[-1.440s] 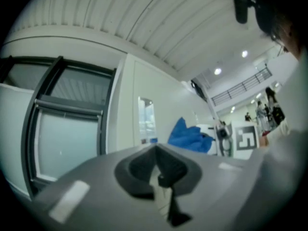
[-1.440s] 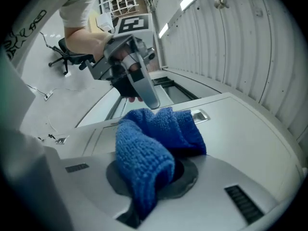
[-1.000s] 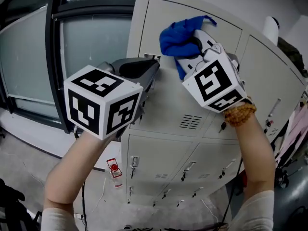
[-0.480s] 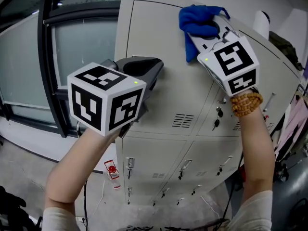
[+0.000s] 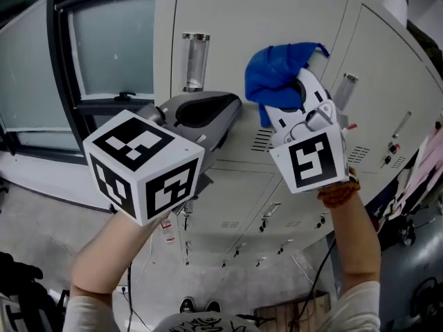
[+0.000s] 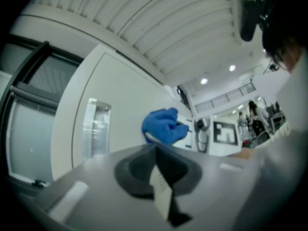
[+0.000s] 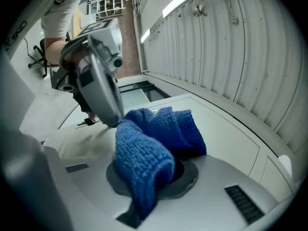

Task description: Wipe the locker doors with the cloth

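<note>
Your left gripper (image 5: 223, 111): jaws pressed together, nothing between, near door. Your right gripper (image 5: 294, 92): pinching blue cloth (image 5: 271, 80). Cloth is a bunched wad, long axis along jaws, bulk pointing up-left against locker door (image 5: 228, 26). Only right gripper view shows looped weave and a fold draping back over jaw. Only head view shows vent slots (image 5: 261, 141).

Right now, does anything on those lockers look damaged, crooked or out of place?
Nothing stands out. The locker doors look shut and undamaged, and the blue cloth sits bunched in the right tongs, against one of them.
</note>
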Demonstrator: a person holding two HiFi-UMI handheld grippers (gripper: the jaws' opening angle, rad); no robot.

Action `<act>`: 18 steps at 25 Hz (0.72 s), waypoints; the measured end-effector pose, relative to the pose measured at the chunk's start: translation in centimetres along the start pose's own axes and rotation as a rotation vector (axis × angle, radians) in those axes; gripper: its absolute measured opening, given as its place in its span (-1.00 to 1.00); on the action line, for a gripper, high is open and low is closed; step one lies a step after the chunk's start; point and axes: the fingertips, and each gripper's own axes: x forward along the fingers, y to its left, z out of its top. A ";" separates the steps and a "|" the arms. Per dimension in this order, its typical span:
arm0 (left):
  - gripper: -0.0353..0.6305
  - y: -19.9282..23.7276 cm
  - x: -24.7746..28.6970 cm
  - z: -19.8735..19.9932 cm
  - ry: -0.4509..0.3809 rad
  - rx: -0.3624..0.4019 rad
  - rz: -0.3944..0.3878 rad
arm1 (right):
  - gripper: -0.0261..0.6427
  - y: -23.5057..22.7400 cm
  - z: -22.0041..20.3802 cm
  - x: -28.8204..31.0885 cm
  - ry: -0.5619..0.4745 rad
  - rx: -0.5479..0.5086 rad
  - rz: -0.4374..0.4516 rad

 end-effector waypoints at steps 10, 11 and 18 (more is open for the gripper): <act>-0.88 -1.1 0.1 -6.7 0.060 -0.072 0.021 | -0.82 11.3 -3.6 -1.7 0.009 -0.003 0.068; -0.88 -1.2 0.2 -7.3 0.066 -0.079 0.019 | -0.82 11.9 -3.9 -1.9 0.011 -0.002 0.074; -0.88 -2.1 1.0 -10.3 0.096 -0.123 0.002 | -0.82 15.3 -5.8 -3.4 0.047 -0.028 0.122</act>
